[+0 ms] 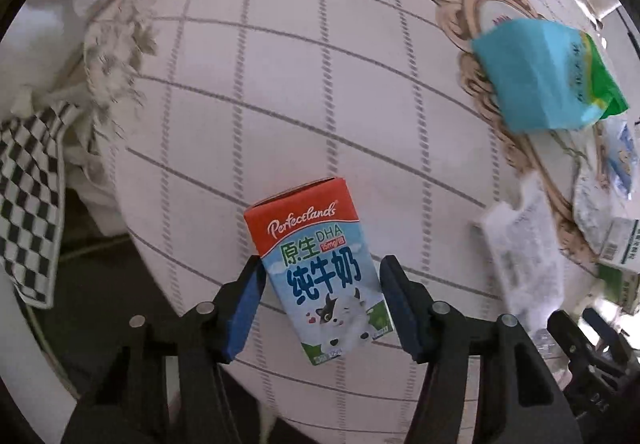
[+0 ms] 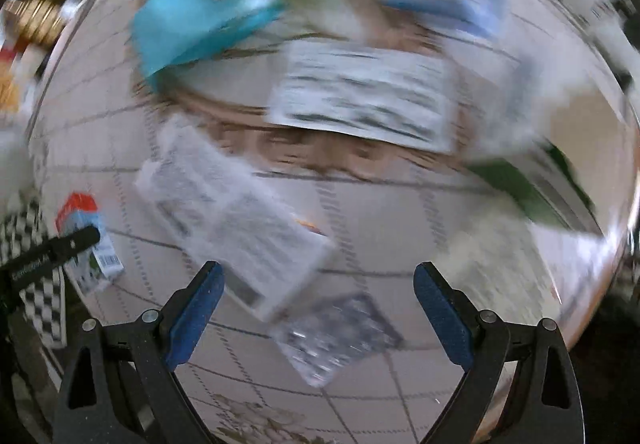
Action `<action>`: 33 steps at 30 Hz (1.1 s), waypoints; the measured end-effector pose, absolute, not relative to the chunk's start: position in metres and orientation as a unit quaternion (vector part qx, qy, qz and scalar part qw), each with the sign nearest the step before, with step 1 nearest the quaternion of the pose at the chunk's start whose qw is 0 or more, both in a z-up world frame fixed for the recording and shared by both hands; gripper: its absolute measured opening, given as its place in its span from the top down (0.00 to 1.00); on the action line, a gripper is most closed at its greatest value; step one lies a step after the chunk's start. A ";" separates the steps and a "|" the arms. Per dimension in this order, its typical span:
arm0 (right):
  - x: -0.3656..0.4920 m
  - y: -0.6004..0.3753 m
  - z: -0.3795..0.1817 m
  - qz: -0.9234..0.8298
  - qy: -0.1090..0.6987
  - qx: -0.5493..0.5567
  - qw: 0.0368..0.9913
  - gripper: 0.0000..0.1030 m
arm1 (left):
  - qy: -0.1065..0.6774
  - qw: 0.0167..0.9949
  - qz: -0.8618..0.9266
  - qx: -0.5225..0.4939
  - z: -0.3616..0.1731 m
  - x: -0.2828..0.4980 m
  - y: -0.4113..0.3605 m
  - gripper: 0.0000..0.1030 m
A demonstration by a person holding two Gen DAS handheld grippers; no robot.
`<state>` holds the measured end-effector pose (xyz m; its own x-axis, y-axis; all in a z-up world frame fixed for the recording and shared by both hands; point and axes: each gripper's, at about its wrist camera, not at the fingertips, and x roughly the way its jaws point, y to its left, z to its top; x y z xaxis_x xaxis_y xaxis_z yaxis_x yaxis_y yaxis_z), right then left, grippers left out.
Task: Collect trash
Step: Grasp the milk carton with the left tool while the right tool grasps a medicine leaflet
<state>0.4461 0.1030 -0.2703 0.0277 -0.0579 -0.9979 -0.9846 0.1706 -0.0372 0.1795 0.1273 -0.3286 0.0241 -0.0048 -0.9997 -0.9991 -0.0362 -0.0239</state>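
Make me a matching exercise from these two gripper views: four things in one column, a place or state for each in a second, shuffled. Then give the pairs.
1. milk carton
2. blue-green packet
3. right gripper
4. checkered cloth

A. jaws wide, nothing between them
B. over the table's left edge
C. between the left gripper's pads
D. on the gold ornament pattern

Pairs: 1-C, 2-D, 3-A, 4-B
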 end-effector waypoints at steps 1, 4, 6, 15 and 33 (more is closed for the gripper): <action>0.439 0.108 -0.273 0.439 0.539 -0.488 0.528 0.06 | 0.492 0.497 0.503 -0.508 -0.327 0.176 0.129 0.46; 0.411 0.130 -0.290 0.456 0.505 -0.543 0.493 0.06 | 0.499 0.501 0.503 -0.498 -0.324 0.167 0.127 0.46; 0.397 0.141 -0.302 0.461 0.482 -0.578 0.471 0.06 | 0.499 0.502 0.501 -0.498 -0.323 0.161 0.126 0.46; 0.398 0.165 -0.318 0.437 0.494 -0.571 0.490 0.16 | 0.497 0.503 0.496 -0.504 -0.328 0.159 0.117 0.46; 0.389 0.152 -0.318 0.416 0.509 -0.509 0.556 0.14 | 0.521 0.515 0.489 -0.473 -0.343 0.173 0.106 0.50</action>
<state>0.3893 0.1517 -0.3184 0.1348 -0.0555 -0.9893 -0.9806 0.1358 -0.1412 0.1727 0.1065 -0.3430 -0.0210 0.0109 -0.9997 -0.9971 0.0735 0.0217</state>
